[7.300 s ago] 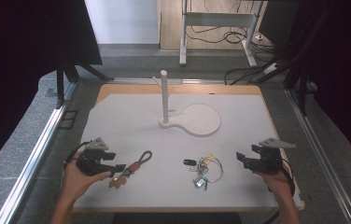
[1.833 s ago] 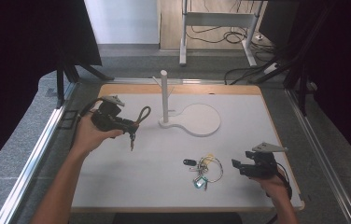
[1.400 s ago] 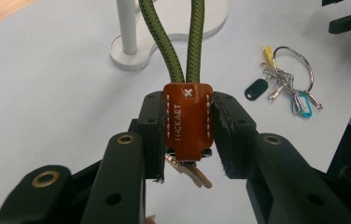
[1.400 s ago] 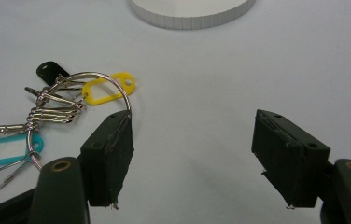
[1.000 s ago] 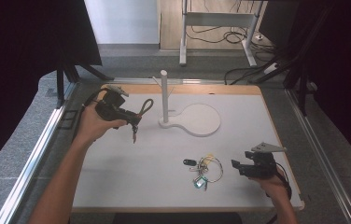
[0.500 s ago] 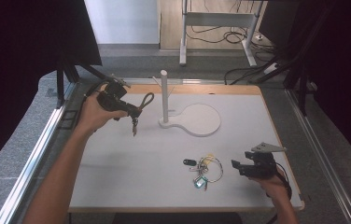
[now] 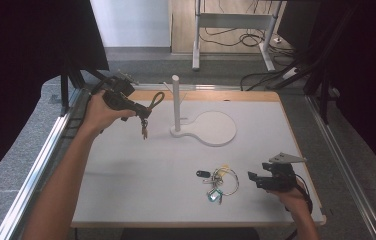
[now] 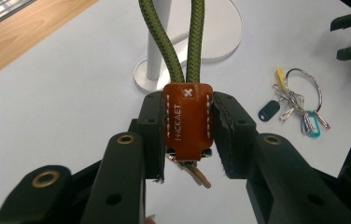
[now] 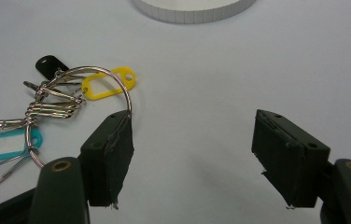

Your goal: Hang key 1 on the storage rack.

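Lifted nearer the white post (image 7: pixel 176 102), left gripper (image 8: pixel 187 135) clamps the lanyard tab (image 8: pixel 187 119) (cord probably unlooped); right gripper (image 9: pixel 201 154) gapes.

green cord loop (image 8: pixel 185 37) cut off by top edge, metal clip (image 8: pixel 193 170) half hidden under leather tag (image 8: pixel 187 119)

Olive-green rope loop keychain (image 8: pixel 186 42) with brown leather tab, lifted off the table at ten o'clock, white peg stand (image 7: pixel 176 102) at twelve, key ring bunch (image 7: pixel 219 183) with coloured tags lying at five o'clock
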A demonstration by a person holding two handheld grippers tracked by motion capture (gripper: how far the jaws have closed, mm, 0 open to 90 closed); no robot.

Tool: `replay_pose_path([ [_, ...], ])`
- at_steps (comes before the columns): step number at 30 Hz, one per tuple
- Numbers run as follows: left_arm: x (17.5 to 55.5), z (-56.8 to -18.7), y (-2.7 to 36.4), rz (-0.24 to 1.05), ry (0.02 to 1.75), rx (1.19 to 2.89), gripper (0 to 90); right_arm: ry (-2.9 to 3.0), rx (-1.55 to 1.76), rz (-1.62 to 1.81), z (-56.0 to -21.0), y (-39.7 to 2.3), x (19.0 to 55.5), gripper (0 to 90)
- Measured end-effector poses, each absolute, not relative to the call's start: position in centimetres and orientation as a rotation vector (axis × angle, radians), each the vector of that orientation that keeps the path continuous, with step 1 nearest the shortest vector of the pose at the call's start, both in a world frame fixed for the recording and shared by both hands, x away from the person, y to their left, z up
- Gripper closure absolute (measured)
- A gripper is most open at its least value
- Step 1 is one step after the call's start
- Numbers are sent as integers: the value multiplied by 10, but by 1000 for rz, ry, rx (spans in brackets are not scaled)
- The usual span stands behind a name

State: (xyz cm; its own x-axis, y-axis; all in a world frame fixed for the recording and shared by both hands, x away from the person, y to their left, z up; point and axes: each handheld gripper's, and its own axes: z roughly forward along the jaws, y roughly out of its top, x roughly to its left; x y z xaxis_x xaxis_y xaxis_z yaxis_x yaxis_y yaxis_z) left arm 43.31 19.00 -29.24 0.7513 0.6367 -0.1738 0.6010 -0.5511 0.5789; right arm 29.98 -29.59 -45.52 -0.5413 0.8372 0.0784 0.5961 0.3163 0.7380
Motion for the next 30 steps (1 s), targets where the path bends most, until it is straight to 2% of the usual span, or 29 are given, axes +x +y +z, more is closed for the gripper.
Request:
replay_pose_path([
  [30,484,-292,189,8,988,2242,667,2280,1282,1051,-458,-295,301,292],
])
